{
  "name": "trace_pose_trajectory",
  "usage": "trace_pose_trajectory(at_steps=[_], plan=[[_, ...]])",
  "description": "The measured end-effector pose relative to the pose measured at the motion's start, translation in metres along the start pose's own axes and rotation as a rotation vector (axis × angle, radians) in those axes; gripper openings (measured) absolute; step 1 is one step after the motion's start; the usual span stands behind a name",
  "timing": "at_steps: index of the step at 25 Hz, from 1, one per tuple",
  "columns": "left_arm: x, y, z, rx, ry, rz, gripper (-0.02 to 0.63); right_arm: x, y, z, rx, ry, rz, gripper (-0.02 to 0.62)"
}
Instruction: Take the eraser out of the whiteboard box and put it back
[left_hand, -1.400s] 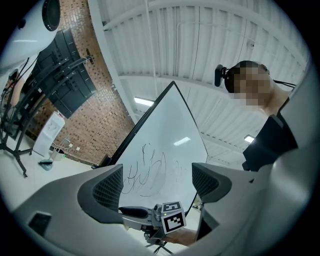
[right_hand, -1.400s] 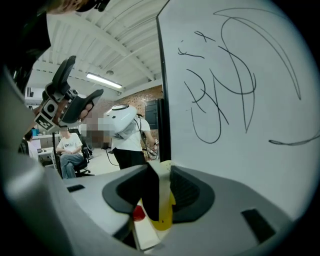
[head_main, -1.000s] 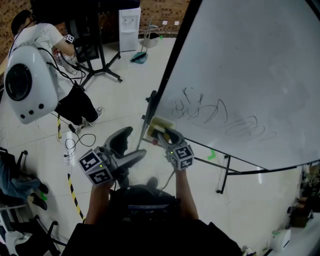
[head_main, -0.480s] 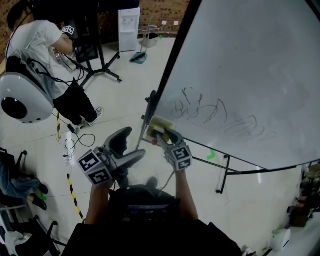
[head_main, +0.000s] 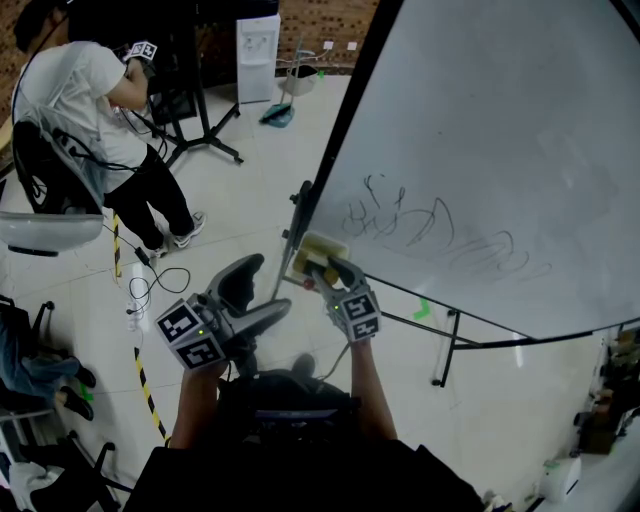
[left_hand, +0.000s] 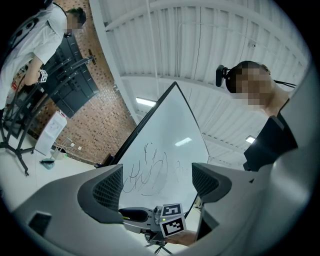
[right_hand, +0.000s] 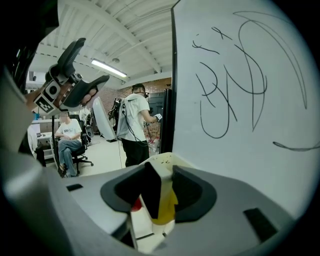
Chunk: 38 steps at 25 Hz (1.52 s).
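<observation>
The person's two forearms reach up from the near edge of the head view, a gripper in each hand. The right gripper (head_main: 330, 268) stretches forward and tips slightly downward at the lower left corner of the large white whiteboard (head_main: 480, 150). There, the pale cream whiteboard box (head_main: 305, 250) sits against the board's black frame. Its marker cube faces the head camera.

In the right gripper view, the eraser (right_hand: 160, 200), a slab with a black face and a cream and yellow body, stands upright between the jaws of the right gripper (right_hand: 161, 170), low at the box. These jaws have just been opening. They are parted a moderate way, with the pads close beside the eraser on each side and no firm clamp showing.

The left gripper (head_main: 262, 290) is held to the left of the right one and nearer the person, angled up towards the board. Its own view shows the jaws of the left gripper (left_hand: 157, 182) spread wide with nothing between them. Only the board's black scribbles (left_hand: 145, 172) lie beyond.
</observation>
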<state>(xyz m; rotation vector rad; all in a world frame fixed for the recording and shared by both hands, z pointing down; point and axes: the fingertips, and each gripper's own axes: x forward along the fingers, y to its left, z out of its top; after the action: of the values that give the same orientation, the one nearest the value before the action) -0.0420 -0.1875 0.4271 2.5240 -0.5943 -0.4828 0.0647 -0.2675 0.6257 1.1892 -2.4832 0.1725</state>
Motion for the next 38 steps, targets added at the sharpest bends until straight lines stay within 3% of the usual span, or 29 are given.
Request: trace_pose_trajectory(at_steps=[8, 16, 27, 38], plan=[[0.002, -0.001, -0.001, -0.003, 0.003, -0.005, 0.430, -0.002, 0.001, -0.001, -0.014, 0.018, -0.005, 0.235], [0.006, -0.003, -0.004, -0.006, 0.008, -0.011, 0.429, -0.011, -0.004, 0.008, 0.040, -0.032, 0.000, 0.236], [0.015, -0.013, -0.011, -0.003, 0.029, -0.015, 0.430, -0.038, -0.016, 0.040, 0.263, -0.215, 0.071, 0.236], [0.028, -0.027, -0.023, 0.015, 0.066, 0.007, 0.429, -0.080, -0.027, 0.077, 0.513, -0.449, 0.220, 0.233]])
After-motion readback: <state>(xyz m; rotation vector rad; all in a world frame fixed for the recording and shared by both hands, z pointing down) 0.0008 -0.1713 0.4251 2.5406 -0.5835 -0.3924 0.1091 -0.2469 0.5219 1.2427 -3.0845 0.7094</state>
